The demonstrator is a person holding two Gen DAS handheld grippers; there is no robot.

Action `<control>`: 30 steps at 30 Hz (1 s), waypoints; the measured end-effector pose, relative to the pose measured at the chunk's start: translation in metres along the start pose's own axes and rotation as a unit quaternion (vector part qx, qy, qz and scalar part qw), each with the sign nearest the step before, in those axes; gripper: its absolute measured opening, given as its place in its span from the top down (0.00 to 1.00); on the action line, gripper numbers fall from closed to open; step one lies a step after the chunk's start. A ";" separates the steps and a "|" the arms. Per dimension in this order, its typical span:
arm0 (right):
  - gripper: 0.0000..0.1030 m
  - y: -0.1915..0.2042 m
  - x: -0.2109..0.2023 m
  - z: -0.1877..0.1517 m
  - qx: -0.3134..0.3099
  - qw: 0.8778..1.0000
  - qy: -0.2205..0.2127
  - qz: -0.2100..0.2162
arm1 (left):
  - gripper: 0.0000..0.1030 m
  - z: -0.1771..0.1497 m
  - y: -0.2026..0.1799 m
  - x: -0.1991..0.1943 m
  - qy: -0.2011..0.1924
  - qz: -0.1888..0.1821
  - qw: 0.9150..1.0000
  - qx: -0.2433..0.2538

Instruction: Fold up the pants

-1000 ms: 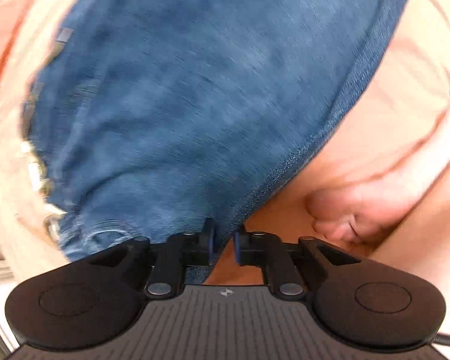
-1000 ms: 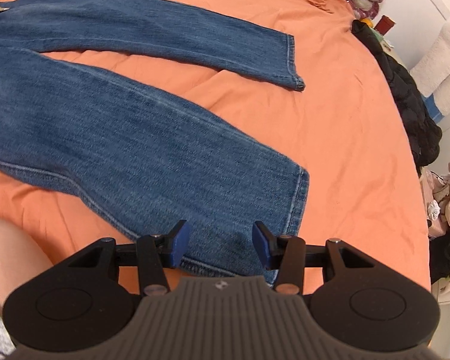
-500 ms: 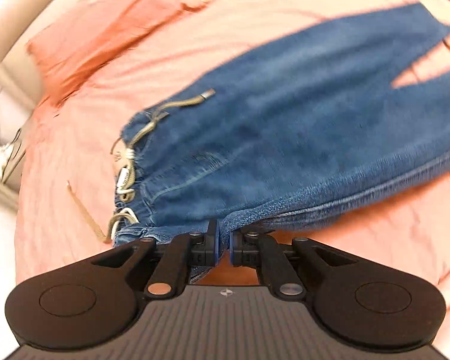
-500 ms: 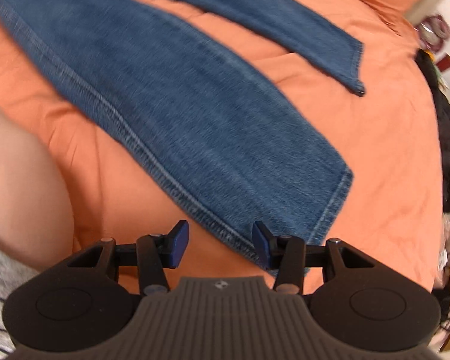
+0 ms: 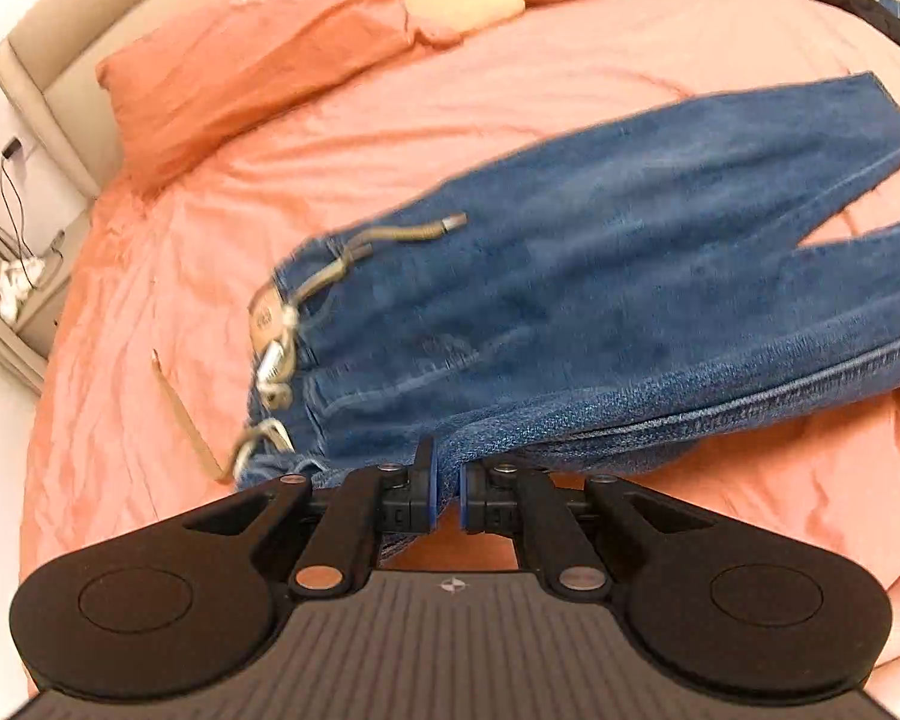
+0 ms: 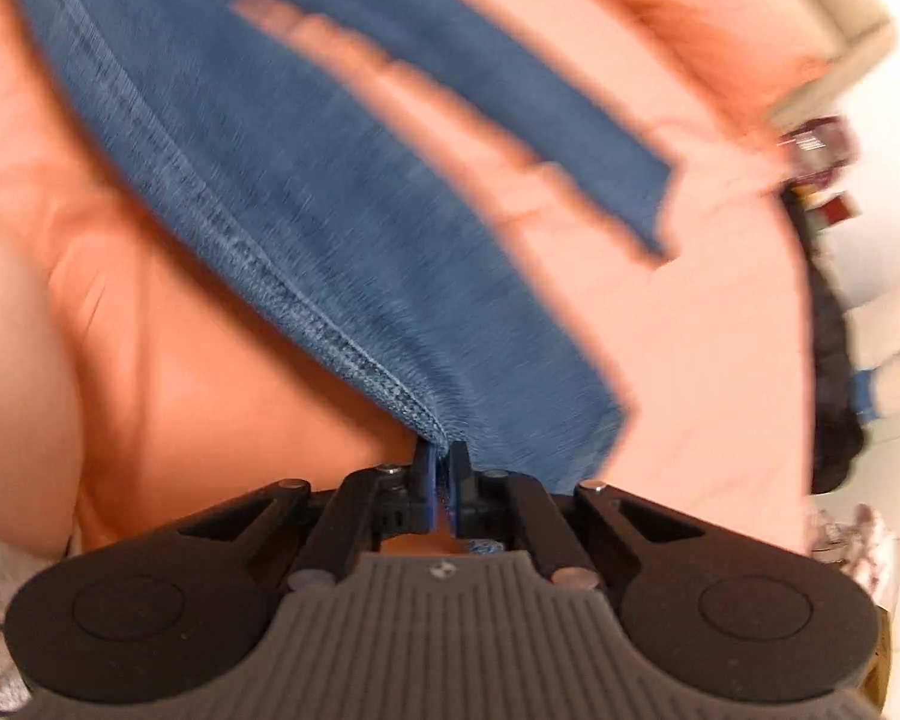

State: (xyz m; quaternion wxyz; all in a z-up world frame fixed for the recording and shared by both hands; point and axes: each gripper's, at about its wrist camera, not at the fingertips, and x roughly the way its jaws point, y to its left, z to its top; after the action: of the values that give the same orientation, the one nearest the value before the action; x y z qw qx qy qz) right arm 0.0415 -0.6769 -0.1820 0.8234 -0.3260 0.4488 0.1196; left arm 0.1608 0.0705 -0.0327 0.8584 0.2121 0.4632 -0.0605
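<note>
left gripper (image 5: 447, 495): your jaws clamp jeans (image 5: 600, 312) edge by the waist
right gripper (image 6: 442, 489): jaws clamped on leg seam
risk: thin bites, denim may slip if you tug; drawcord (image 5: 330, 276) could snag

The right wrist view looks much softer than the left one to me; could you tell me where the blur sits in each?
Right wrist view: heavy motion smear over the jeans and orange bedding, while the right gripper stays crisp. Left wrist view: milder streaking on the jeans, worst at the waistband drawstring; pillow fairly clear, left gripper sharp, fisheye bending the bed edges.
</note>
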 end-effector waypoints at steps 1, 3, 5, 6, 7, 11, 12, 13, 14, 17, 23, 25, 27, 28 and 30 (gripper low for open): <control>1.00 -0.010 -0.010 0.007 0.013 1.000 -0.016 -0.016 | 0.94 0.004 0.003 -0.004 -0.008 0.004 1.000 -0.002; 1.00 -0.029 -0.026 0.025 0.035 0.997 -0.040 -0.050 | 0.94 0.017 0.008 -0.009 -0.024 0.012 1.000 -0.010; 1.00 -0.047 -0.034 0.050 0.050 0.994 -0.058 -0.082 | 0.94 0.034 0.012 -0.011 -0.039 0.023 0.999 -0.013; 1.00 -0.057 -0.034 0.064 0.058 0.992 -0.062 -0.094 | 0.94 0.043 0.013 -0.011 -0.045 0.029 0.998 -0.016; 1.00 -0.065 -0.033 0.079 0.062 0.990 -0.065 -0.107 | 0.94 0.054 0.013 -0.009 -0.050 0.035 0.998 -0.016; 1.00 -0.092 -0.006 0.140 0.056 0.987 -0.052 -0.140 | 0.94 0.096 0.010 0.015 -0.049 0.054 0.997 -0.013; 1.00 -0.097 0.006 0.154 0.050 0.987 -0.045 -0.143 | 0.94 0.107 0.013 0.026 -0.044 0.057 0.997 -0.013; 1.00 -0.103 0.019 0.169 0.046 0.988 -0.038 -0.145 | 0.94 0.117 0.014 0.038 -0.038 0.059 0.998 -0.011; 1.00 -0.107 0.034 0.184 0.040 0.988 -0.031 -0.147 | 0.94 0.126 0.015 0.052 -0.030 0.061 0.998 -0.009; 1.00 -0.114 0.076 0.222 0.029 0.988 -0.015 -0.149 | 0.94 0.150 0.019 0.093 -0.008 0.065 0.998 -0.001; 1.00 -0.114 0.174 0.272 0.000 0.990 0.036 -0.133 | 0.94 0.175 0.023 0.186 0.059 0.034 0.998 0.008; 1.00 -0.110 0.203 0.281 -0.009 0.991 0.052 -0.126 | 0.94 0.177 0.024 0.213 0.077 0.027 0.997 0.011; 1.00 -0.106 0.225 0.285 -0.017 0.991 0.065 -0.118 | 0.94 0.174 0.026 0.235 0.094 0.016 0.995 0.005; 1.00 -0.103 0.236 0.286 -0.024 0.991 0.074 -0.113 | 0.94 0.172 0.027 0.244 0.100 0.009 0.995 0.004; 1.00 -0.097 0.253 0.283 -0.035 0.990 0.089 -0.103 | 0.94 0.169 0.028 0.258 0.104 -0.002 0.995 0.004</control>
State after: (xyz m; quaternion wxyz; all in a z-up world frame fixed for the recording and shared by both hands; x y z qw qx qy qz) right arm 0.4197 -0.5926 -0.2378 0.7761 -0.4083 0.4802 0.0202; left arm 0.4445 0.0482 -0.1546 0.8044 0.2200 0.5503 -0.0413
